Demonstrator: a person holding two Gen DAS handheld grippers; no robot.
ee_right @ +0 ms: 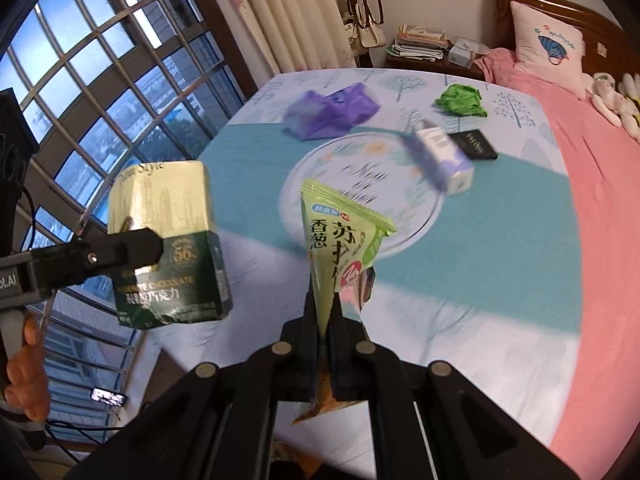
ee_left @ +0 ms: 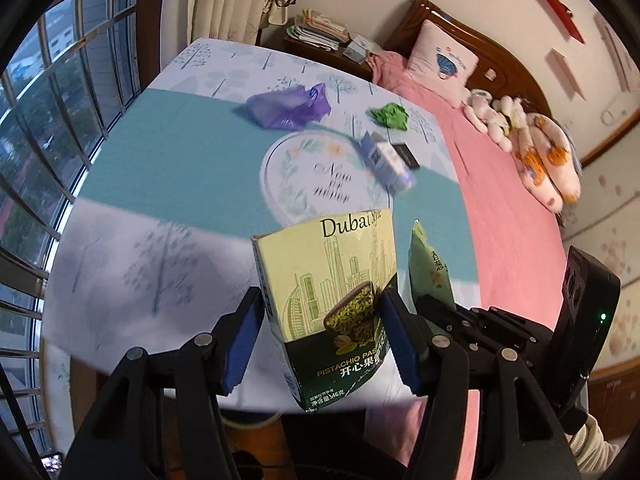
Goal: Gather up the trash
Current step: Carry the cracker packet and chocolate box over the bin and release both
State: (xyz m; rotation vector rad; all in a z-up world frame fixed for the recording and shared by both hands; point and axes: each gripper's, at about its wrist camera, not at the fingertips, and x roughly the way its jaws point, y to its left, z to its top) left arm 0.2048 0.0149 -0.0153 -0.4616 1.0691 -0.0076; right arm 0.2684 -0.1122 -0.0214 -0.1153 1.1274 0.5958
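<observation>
My left gripper (ee_left: 320,312) is shut on a green and cream chocolate box (ee_left: 332,300), held above the near edge of the table; the box also shows in the right wrist view (ee_right: 168,244). My right gripper (ee_right: 324,304) is shut on a green snack wrapper (ee_right: 340,240), also held above the table, to the right of the box; its edge shows in the left wrist view (ee_left: 430,268). On the table lie a purple plastic bag (ee_left: 288,106), a crumpled green paper (ee_left: 390,116), a small purple and white carton (ee_left: 386,160) and a black card (ee_left: 406,155).
The table (ee_left: 168,152) has a teal and white tree-print cloth with a round plate (ee_left: 296,176) at its middle. A pink bed (ee_left: 512,216) with pillows and plush toys lies to the right. A barred window (ee_left: 48,120) is to the left.
</observation>
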